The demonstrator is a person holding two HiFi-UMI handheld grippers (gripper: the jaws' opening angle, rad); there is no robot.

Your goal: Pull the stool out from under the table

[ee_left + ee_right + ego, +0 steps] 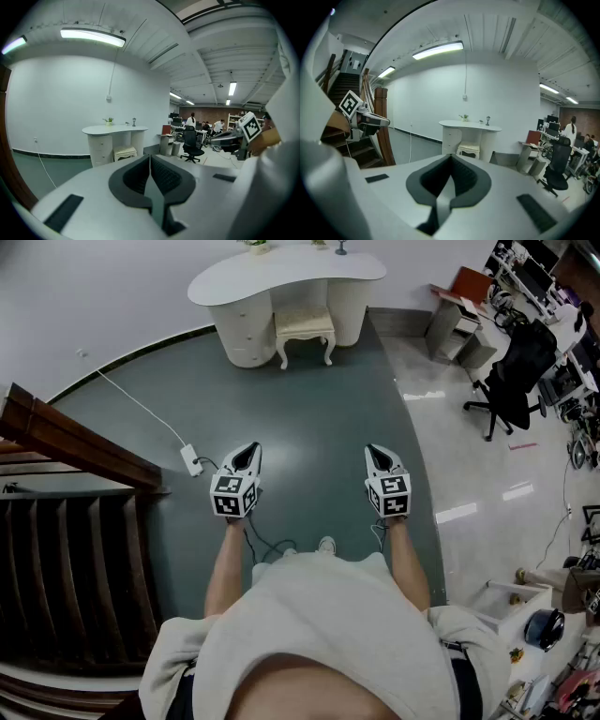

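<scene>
The dark ribbed fingers [164, 176] of the left gripper [247, 448] are closed tip to tip with nothing between them; the right gripper's [380, 452] fingers [464, 177] are closed and empty likewise; both grippers are held side by side, low in front of the person, over the grey-green floor [309, 418]. The one cream upholstered stool with curved legs [304, 326] stands well apart from them, straight ahead across the floor, in the kneehole of the one white kidney-shaped table [281, 273], its seat partly under the top and its front legs towards the person. The seat's longer side runs across, parallel to the table's front. It lies about midway between the two grippers' lines, so I judge neither hand clearly nearer; any pull would call for crossing the floor. Counted: two grippers, one stool, one table.
</scene>
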